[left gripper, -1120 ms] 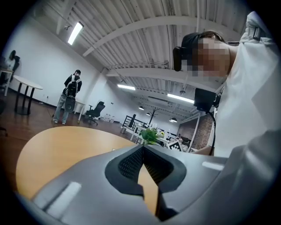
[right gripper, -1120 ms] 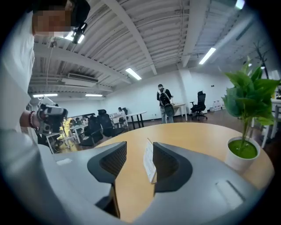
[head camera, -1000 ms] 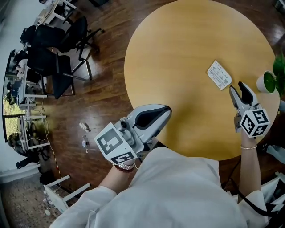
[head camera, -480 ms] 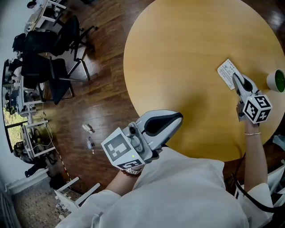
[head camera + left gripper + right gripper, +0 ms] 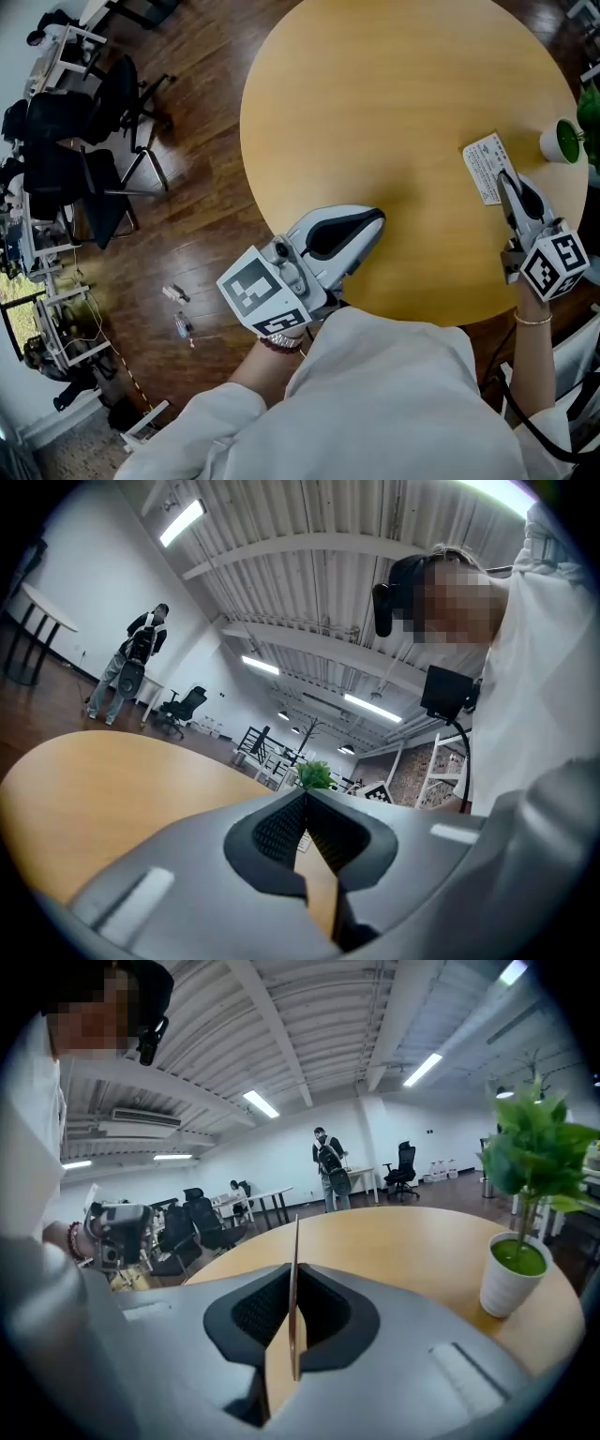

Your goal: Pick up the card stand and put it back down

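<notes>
right gripper (image 5: 507, 180) jaws just clamped the card stand (image 5: 485, 169) edge-on (left gripper (image 5: 373, 221) jaws together, empty); i fear it pivots loose when lifted.

table (image 5: 394, 103): round, light wood | potted plant (image 5: 561, 142): near table's right edge | office chairs (image 5: 89, 178): on dark wood floor (image 5: 202, 225)

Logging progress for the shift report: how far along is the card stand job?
Done: the right claw has just closed on the card stand. In hand: the lift; whether it has left the table is unclear. Left: setting it back down. The left claw is shut, empty.
</notes>
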`<state>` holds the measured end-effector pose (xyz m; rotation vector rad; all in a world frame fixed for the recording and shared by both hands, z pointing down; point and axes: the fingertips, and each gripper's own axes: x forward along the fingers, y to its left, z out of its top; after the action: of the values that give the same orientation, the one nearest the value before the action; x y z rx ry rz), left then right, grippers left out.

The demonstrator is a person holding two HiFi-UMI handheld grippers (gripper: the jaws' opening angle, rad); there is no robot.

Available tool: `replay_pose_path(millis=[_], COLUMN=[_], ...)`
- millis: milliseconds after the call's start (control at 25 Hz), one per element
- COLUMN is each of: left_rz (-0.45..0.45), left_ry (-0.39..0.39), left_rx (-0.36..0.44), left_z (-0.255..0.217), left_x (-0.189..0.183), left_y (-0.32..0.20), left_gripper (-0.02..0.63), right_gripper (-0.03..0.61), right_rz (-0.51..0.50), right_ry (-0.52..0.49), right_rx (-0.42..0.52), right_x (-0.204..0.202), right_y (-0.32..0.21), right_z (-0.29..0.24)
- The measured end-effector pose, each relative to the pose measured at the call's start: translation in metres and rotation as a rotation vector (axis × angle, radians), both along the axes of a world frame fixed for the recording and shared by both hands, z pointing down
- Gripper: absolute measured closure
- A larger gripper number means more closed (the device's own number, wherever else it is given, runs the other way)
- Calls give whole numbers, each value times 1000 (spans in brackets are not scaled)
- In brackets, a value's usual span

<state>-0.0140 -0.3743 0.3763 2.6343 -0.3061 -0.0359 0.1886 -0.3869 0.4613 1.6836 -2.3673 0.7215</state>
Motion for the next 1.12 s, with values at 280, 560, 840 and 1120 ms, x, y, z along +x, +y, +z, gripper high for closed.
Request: replay_pose_path(millis=[280,560,840,1120], left_rz=[5,-60,-64,-57], left_ry=[-31,-2,-43,-86], left_rx=[61,72,76,81], left_z=[-24,-49,-41,-39], left_x=[8,16,29,27], left_y=[76,183,322,363], left_gripper=[614,614,614,614], right_gripper=[560,560,560,560], right_rz=[15,19,11,20], right_ry=[-88,-188,-184,-188], right_rx=[58,114,180,174], right_x=[3,2,25,33], right_y=[105,227,355,391], right_z=[-58,-85,-99,-92])
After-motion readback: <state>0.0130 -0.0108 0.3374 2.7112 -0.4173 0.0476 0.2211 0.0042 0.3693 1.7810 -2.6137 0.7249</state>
